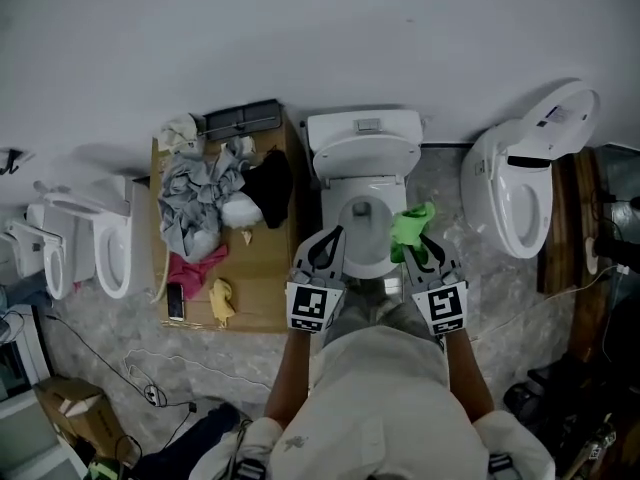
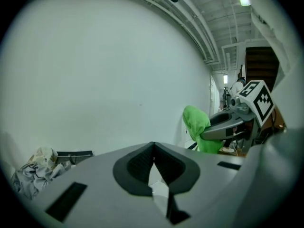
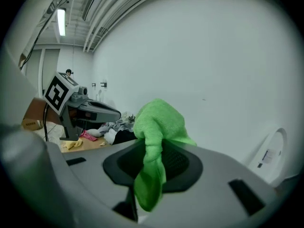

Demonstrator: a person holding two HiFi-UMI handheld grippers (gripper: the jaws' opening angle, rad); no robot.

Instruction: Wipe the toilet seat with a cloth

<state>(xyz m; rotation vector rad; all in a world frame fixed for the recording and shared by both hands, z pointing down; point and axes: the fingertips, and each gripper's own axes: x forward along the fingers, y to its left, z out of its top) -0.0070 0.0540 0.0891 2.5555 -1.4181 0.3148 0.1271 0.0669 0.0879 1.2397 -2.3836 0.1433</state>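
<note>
- The toilet [image 1: 363, 158] stands at the middle of the head view. Its tank is against the white wall [image 1: 300, 38], and its long axis runs from the wall straight toward the person.
- The toilet seat [image 1: 366, 266] lies at the near end of that axis, its front curve pointing at the person, between the two grippers.
- The right gripper [image 1: 417, 240] has its jaws clamped on a green cloth [image 1: 412, 223], which sits above the right side of the seat.
- In the right gripper view the cloth [image 3: 156, 122] runs lengthwise along the jaws of the right gripper [image 3: 152, 148]. A bunched head sticks out past the tips and a narrower tail hangs down toward the camera.
- From the head view the bunched end points away from the person, toward the tank. Whether the cloth touches the seat cannot be told.
- The left gripper [image 1: 327, 246] hovers at the left side of the seat. In its own view its jaws [image 2: 153, 146] meet at the tips with nothing between them.
- The left gripper view also shows the cloth [image 2: 195, 122] in the other gripper, off to the right.
- A brown board [image 1: 262, 278] heaped with clothes [image 1: 205, 198] lies on the floor just left of the toilet.
</note>
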